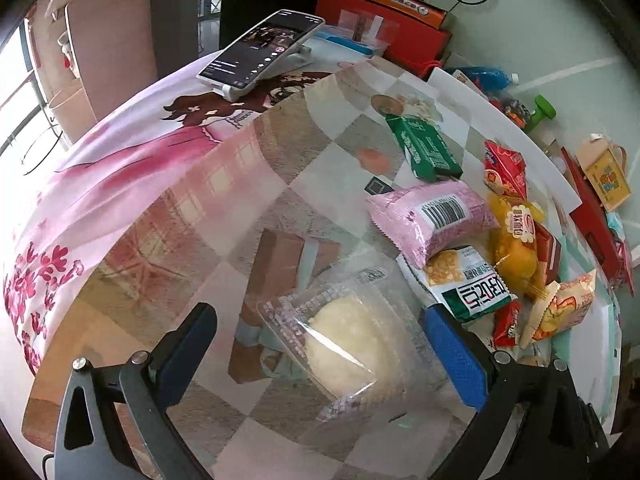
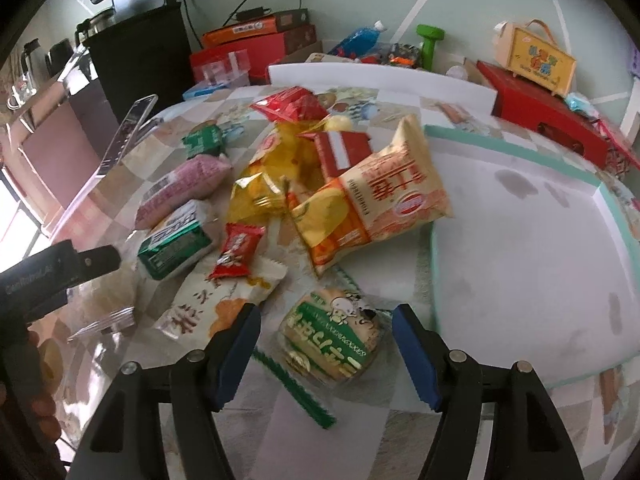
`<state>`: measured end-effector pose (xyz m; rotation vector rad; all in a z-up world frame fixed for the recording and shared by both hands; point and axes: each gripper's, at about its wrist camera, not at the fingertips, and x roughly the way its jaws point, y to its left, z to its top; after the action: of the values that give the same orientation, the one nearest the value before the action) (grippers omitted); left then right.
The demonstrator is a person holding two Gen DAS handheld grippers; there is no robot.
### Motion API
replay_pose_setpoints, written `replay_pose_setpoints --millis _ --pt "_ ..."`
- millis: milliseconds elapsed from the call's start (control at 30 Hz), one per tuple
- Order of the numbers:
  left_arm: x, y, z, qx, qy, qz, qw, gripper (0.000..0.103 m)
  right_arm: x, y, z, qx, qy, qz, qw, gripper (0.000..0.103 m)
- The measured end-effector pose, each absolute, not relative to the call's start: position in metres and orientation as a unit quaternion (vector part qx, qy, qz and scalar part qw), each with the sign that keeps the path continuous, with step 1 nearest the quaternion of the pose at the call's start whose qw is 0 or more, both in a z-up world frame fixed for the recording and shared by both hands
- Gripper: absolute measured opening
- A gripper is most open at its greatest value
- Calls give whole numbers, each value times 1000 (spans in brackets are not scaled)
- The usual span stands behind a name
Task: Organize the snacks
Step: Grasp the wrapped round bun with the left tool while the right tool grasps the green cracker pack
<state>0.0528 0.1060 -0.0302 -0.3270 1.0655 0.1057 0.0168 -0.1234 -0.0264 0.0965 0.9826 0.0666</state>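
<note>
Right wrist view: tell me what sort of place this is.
Probably a lived-in home room, not a lab. A table under a patterned cloth holds a heap of snack packets, a black cabinet with kettles stands beside it, and boxes are stacked against the wall.

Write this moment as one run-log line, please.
left tool: open, around clear-wrapped bun | right tool: open, around green-label pastry | snack pile: unsorted | tray: no snacks visible

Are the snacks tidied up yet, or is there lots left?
Nothing looks sorted yet. The left gripper is open around a clear-wrapped bun; the right gripper is open around a green cracker pack. The snack pile remains, and the white tray is empty.
</note>
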Motion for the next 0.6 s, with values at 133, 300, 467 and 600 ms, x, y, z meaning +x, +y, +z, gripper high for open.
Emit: replay_pose_setpoints --millis 133,300,467,600 --pt "56 99 -32 -149 510 40 846 103 16 -122 -26 57 470 47 879 71" --pt "58 92 -39 -142 520 36 841 103 17 -121 -29 55 472 42 879 71" --pt "58 92 -43 -146 523 38 839 103 16 -115 -30 30 473 38 880 71" --pt "60 89 -45 -136 525 43 839 103 16 -112 -30 15 473 37 880 72"
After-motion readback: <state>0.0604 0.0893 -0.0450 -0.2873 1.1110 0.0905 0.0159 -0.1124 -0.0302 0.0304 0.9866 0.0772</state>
